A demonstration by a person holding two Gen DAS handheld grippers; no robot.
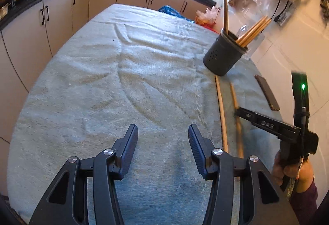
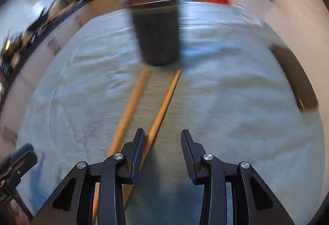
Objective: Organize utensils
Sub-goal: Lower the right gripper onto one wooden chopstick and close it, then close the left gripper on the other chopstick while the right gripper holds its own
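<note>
Left wrist view takes in a wide table covered with a pale green-grey towel cloth (image 1: 127,73), wrinkled across its middle, with cream kitchen cabinets (image 1: 61,11) under a dark counter curving behind it. On the cloth's far right stands a dark grey perforated cylindrical utensil holder (image 1: 224,54), holding a bundle of light wooden chopsticks (image 1: 254,30) that lean to the right and one darker wooden stick (image 1: 225,7) standing nearly upright. Just in front of the holder two long loose wooden chopsticks (image 1: 223,114) lie flat on the cloth, roughly parallel and slightly apart. To their right lies a flat dark brown rectangular phone-like slab (image 1: 267,92).

The left gripper (image 1: 163,138) hovers over bare cloth with its jaws spread and nothing between them. The right gripper (image 2: 162,142) is seen from its own blurred camera with jaws partly spread; the right-hand loose chopstick (image 2: 162,107) runs just along the inner face of its left finger (image 2: 137,149), the other finger stands clear, so nothing is pinched. The second stick (image 2: 131,105) passes outside that finger. A hand (image 1: 287,169) with a purple sleeve grips the right tool's handle at the left view's edge.
</note>
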